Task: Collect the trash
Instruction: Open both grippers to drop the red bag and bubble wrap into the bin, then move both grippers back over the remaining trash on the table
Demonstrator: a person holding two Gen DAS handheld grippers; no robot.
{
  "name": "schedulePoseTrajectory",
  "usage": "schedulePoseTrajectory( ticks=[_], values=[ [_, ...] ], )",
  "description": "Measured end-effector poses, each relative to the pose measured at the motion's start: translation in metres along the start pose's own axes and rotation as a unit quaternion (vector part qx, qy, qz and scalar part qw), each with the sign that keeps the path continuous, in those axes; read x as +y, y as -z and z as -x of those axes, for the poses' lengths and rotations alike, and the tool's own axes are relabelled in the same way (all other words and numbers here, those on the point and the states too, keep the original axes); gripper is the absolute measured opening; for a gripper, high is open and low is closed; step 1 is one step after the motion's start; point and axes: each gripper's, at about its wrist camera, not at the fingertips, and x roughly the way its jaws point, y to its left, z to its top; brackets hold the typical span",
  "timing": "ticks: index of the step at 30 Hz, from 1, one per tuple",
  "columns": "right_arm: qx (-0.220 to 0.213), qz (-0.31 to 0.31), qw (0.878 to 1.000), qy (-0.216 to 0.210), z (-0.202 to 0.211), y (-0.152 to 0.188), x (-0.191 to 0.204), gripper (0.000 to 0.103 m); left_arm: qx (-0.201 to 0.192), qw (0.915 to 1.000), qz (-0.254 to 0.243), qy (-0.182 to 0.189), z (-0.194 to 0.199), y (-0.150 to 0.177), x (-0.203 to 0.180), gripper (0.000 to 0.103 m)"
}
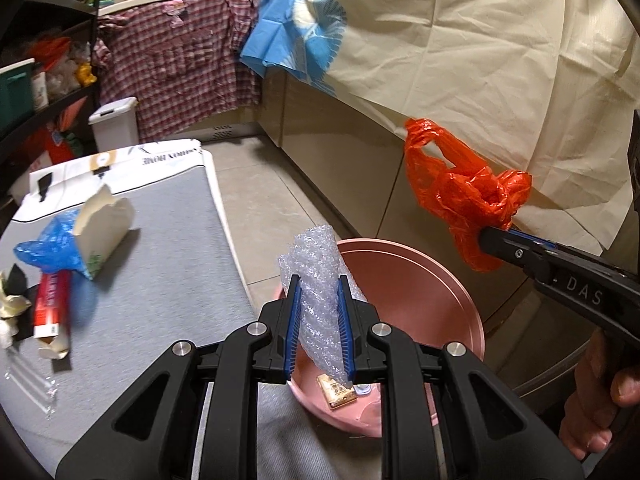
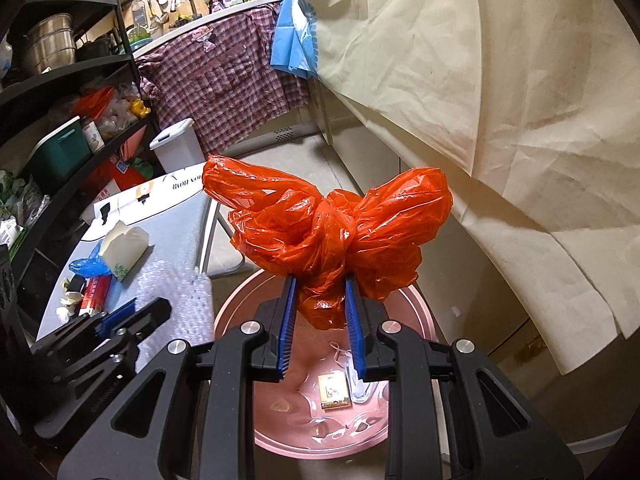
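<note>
My left gripper (image 1: 318,284) is shut on a crumpled piece of bubble wrap (image 1: 316,276), held above the near rim of a pink basin (image 1: 452,292) on the floor. A knotted orange plastic bag (image 2: 332,232) is clamped in my right gripper (image 2: 320,284), which hangs over the same pink basin (image 2: 420,308). In the left wrist view the orange bag (image 1: 460,188) and the right gripper (image 1: 490,236) sit to the right, above the basin. A small gold packet (image 2: 334,390) and a clear wrapper lie in the basin.
A grey-topped table (image 1: 168,240) on the left carries a torn paper box (image 1: 104,224), a blue plastic bag (image 1: 48,248), a red carton (image 1: 50,304) and scraps. A white lidded bin (image 1: 116,124), dark shelving and a cream cloth (image 1: 480,60) over the counter surround the tiled floor.
</note>
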Motion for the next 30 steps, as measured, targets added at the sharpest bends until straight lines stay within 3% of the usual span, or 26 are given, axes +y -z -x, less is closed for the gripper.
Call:
schedulePoseTrajectory(
  ticks=[5, 7, 9, 12, 19, 30],
  values=[
    [0.006, 0.002, 1.000, 0.006, -0.009, -0.001, 0.001, 0.027, 0.012, 0.9999, -0.003, 0.010, -0.015, 0.000, -0.003, 0.019],
    [0.005, 0.002, 1.000, 0.015, -0.012, -0.001, 0.001, 0.029, 0.018, 0.9997, -0.004, 0.013, -0.020, 0.001, -0.004, 0.026],
    [0.005, 0.001, 1.000, 0.020, -0.015, -0.001, 0.000, 0.036, 0.020, 0.9997, -0.003, 0.016, -0.021, 0.002, -0.004, 0.041],
    [0.006, 0.001, 1.000, 0.023, -0.019, -0.001, 0.000, 0.043, 0.018, 0.9996, 0.001, 0.020, -0.020, 0.004, -0.003, 0.042],
    [0.007, 0.012, 1.000, 0.022, -0.019, 0.001, 0.003, 0.043, 0.012, 0.9998, 0.006, 0.017, -0.005, 0.006, 0.002, 0.042],
    [-0.014, 0.031, 0.999, 0.011, -0.001, 0.004, 0.014, 0.043, -0.022, 0.9995, 0.013, -0.018, 0.064, 0.009, 0.026, 0.042]
  ],
)
